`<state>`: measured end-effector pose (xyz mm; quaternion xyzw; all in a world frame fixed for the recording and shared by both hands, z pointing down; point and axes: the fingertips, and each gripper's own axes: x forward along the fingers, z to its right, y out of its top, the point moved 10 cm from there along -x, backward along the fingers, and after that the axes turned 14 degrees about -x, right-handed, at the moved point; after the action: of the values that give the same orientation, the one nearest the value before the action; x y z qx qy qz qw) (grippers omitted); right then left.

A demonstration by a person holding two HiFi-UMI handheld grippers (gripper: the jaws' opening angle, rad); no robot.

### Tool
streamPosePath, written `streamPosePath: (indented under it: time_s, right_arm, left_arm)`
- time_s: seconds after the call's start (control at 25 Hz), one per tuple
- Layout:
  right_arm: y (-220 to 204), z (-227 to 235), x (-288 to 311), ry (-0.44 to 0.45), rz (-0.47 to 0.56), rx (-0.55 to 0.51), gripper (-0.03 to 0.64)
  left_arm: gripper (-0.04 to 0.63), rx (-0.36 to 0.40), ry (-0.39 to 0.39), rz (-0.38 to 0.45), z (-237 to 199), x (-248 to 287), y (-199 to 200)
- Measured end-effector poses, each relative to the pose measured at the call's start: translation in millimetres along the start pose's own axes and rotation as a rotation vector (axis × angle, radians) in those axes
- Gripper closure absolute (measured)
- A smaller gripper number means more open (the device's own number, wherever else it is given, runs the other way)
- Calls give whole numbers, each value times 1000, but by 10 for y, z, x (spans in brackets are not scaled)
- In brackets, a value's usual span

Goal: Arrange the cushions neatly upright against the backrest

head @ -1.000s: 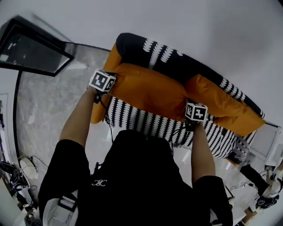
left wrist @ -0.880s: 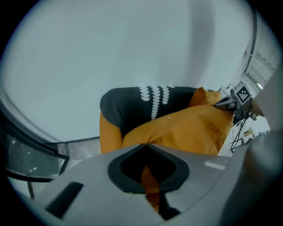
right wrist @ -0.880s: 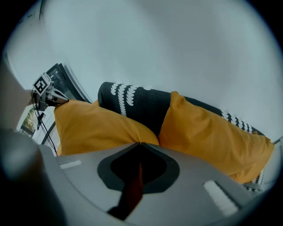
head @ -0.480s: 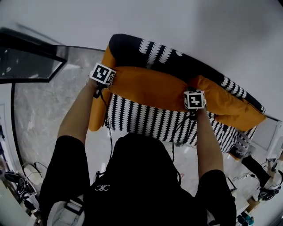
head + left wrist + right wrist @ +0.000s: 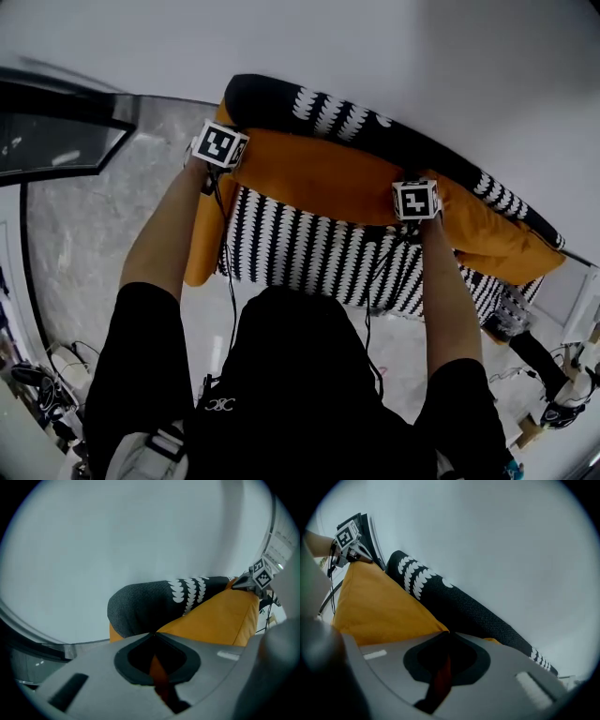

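- Left hand-held gripper [image 5: 223,157] and right hand-held gripper [image 5: 416,208], in the head view, each hold an upper corner of the long orange cushion [image 5: 319,183]. The cushion stands along the seat [image 5: 309,258], just in front of the backrest [image 5: 319,108]. A second orange cushion [image 5: 497,239] lies at the sofa's right end. Only this view shows the seat and both cushions together.
- Left gripper view: the jaws are closed tight on a thin fold of orange fabric. The cushion's top edge runs toward the right hand-held gripper at the far corner, with the backrest's dark rim [image 5: 145,606] close behind it. The head view hides this pinch under the marker cube.
- Right gripper view: the jaws are likewise clamped on a sliver of orange cloth. The cushion [image 5: 379,606] stretches away to the left hand-held gripper, beside the backrest.
- To do this step well, I judge both corners should go back evenly, keeping the top edge level. The cushion's face should rest flat on the backrest before either grip lets go. Such thin pinches could slip.
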<state>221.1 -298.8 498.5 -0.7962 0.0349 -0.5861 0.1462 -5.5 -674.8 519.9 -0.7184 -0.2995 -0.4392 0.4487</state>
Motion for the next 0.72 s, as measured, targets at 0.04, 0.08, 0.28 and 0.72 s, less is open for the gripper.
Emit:
streamPosePath:
  time_s: [0.04, 0.08, 0.28, 0.72]
  right_arm:
    - [25, 28, 41, -5, -4, -1, 603]
    - [40, 59, 81, -9, -9, -2, 603]
    - [45, 215, 258, -21, -28, -7, 603]
    - [76, 190, 392, -19, 46, 54, 587]
  left_arm:
    - [585, 0, 7, 6, -4, 38, 50]
    - [586, -4, 13, 12, -3, 79, 98]
    - [586, -43, 12, 60, 28, 258, 296]
    - [518, -96, 1, 258, -93, 267, 248]
